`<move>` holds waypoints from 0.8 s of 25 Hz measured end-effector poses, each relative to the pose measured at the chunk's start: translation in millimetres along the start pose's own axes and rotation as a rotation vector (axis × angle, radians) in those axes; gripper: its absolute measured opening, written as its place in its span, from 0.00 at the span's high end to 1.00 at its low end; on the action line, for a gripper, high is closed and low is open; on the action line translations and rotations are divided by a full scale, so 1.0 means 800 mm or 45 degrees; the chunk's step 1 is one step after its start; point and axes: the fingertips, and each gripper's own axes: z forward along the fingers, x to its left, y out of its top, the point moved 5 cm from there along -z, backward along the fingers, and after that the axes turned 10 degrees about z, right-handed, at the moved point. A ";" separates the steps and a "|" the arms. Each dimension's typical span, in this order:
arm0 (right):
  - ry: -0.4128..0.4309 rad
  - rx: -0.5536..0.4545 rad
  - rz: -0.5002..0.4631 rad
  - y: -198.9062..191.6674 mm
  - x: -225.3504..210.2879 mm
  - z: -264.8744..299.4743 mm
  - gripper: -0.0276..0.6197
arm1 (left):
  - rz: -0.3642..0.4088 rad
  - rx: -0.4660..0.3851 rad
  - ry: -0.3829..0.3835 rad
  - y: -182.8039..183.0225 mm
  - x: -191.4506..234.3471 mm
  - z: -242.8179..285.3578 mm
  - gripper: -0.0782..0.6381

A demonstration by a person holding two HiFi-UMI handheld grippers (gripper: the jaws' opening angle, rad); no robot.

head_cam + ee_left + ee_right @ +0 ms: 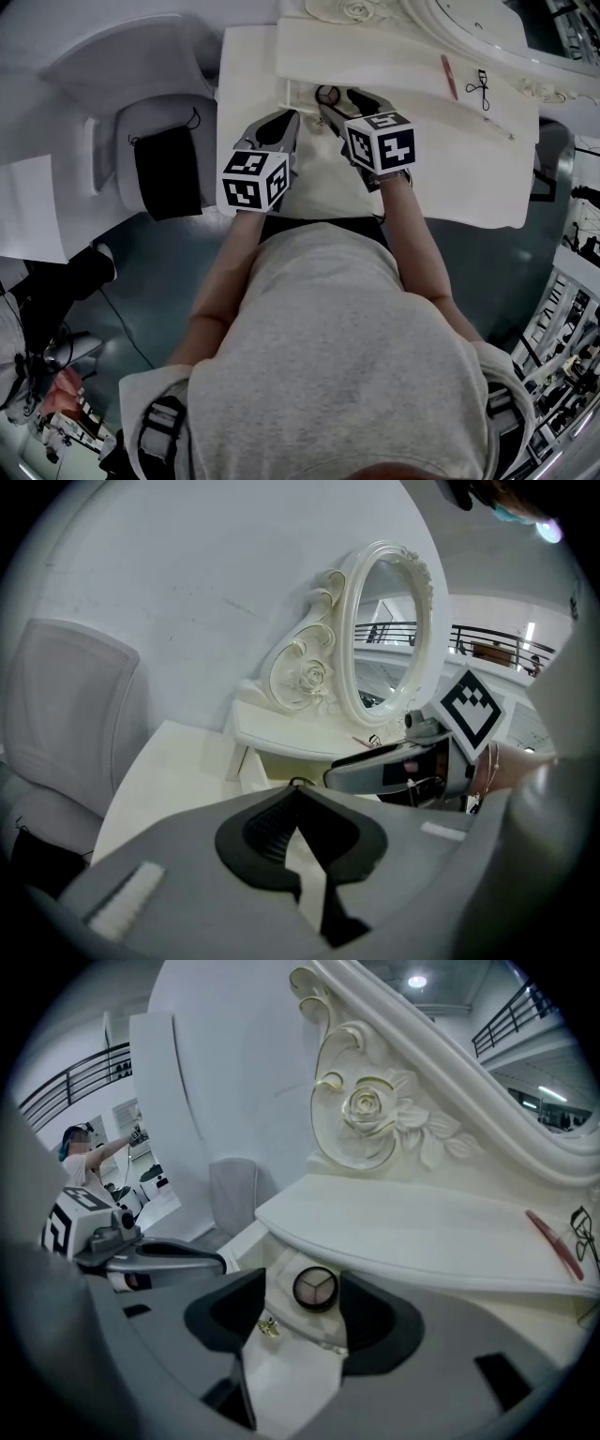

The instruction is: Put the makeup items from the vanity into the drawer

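Vanity drawer (284,1303) holds compact (316,1289) between parted jaws of right gripper (304,1296).

- Worktop (403,1222): cream paint, smooth, soft satin sheen.
- Mirror frame (309,672): carved, glossy cream, thin gilt lines on the scrolls.
- Left gripper (298,791): matt grey plastic shell; fingers (262,832) black, ribbed, dull.
- Compact (315,1289): shiny black case, powdery matt pans.
- Chair (66,714): grey cloth, matt.
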 end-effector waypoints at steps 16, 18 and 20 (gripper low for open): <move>0.160 -0.236 -0.105 -0.015 -0.020 -0.111 0.69 | 0.036 -0.127 0.121 0.027 -0.092 -0.018 0.88; 0.153 -0.288 -0.152 -0.018 -0.026 -0.131 0.73 | 0.056 -0.140 0.121 0.031 -0.112 -0.015 0.88; 0.151 -0.334 -0.189 -0.022 -0.031 -0.152 0.74 | 0.079 -0.146 0.114 0.034 -0.133 -0.012 0.88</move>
